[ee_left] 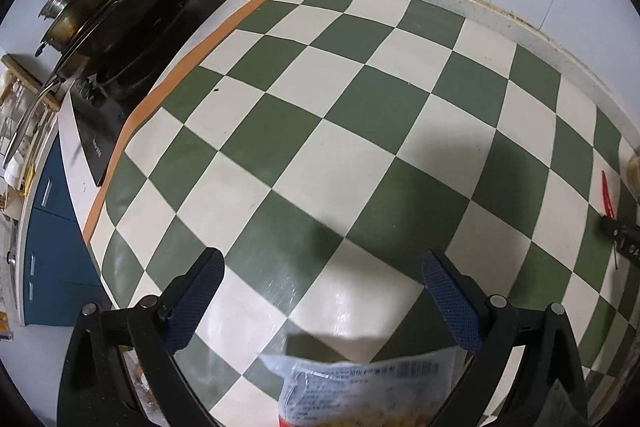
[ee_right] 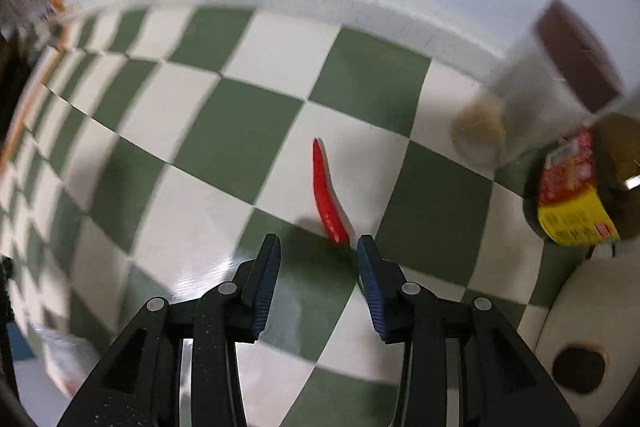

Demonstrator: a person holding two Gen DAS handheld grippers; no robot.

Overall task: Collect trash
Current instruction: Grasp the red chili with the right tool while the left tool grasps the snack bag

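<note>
A red chili pepper lies on the green-and-white checked mat. My right gripper points down over it and is open; the pepper's near end lies just ahead of the right fingertip, with no pad pressing it. The pepper also shows at the far right of the left wrist view. My left gripper stands wide open above the mat. A clear printed food packet lies low between the bases of its fingers, touched by neither pad.
A wok sits on a black cooker at the mat's left edge, with blue drawers below. On the right stand a brown-lidded jar, a red-and-yellow labelled bottle and a white roll. The wall runs behind.
</note>
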